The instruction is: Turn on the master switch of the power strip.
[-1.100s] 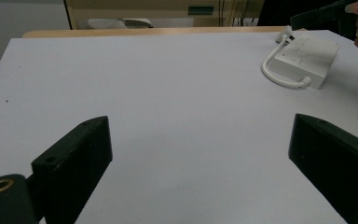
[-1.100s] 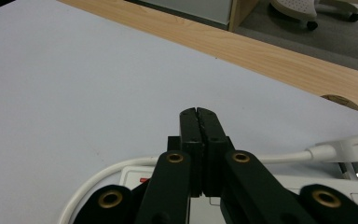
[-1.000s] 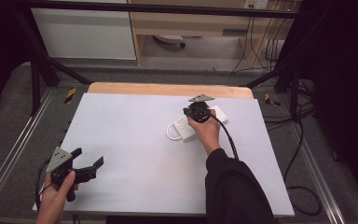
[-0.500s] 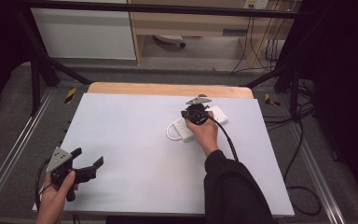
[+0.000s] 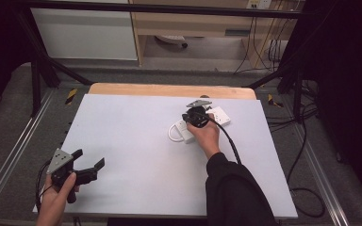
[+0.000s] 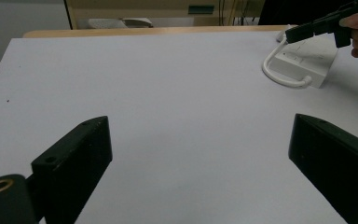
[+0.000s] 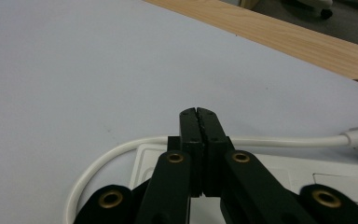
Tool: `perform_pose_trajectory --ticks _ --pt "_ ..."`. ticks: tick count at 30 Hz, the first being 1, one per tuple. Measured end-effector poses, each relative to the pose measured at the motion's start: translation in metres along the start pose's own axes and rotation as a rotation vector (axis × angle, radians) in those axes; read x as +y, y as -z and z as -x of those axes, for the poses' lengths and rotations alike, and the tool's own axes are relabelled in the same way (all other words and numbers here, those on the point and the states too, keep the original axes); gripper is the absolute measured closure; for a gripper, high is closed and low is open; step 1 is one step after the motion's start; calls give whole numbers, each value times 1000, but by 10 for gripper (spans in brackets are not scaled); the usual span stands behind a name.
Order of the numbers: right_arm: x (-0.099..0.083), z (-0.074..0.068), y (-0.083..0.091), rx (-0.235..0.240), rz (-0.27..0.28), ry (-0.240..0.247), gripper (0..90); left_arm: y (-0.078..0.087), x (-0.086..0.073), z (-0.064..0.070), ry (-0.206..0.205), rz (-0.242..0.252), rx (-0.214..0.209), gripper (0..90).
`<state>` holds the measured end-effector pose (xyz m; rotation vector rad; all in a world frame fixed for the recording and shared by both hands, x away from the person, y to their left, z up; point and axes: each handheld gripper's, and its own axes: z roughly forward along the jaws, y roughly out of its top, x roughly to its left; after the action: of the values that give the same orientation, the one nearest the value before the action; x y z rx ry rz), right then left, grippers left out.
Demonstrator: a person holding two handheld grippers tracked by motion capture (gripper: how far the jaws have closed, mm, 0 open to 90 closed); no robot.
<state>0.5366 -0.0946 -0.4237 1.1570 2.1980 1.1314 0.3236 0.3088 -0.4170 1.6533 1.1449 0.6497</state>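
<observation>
Apparently right gripper (image 7: pixel 199 112) closed above white adapter (image 7: pixel 279 182).

I'm working in what looks like a lab or recording workspace rather than a home. My table (image 5: pixel 122 155) has a plain white top with a wooden edge (image 5: pixel 169 89) at the far side, and it sits inside a frame of black metal struts (image 5: pixel 42 70). Aluminium rails (image 5: pixel 9 160) run along the grey carpeted floor (image 5: pixel 9 94) on either side. Loose black cables (image 5: pixel 306 141) trail over the floor to my right, and more hang by the wooden furniture (image 5: pixel 202 23) behind. A white cabinet (image 5: pixel 85 33) stands at the back left. Yellow-and-black hazard tape (image 5: pixel 70 95) marks the floor near the frame's feet.
</observation>
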Motion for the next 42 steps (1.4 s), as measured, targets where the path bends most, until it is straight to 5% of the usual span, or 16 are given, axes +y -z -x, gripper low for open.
perform_pose_trajectory --ticks 42 --pt "-11 -9 -4 21 -21 7 900 0 0 0 -4 1 3 60"
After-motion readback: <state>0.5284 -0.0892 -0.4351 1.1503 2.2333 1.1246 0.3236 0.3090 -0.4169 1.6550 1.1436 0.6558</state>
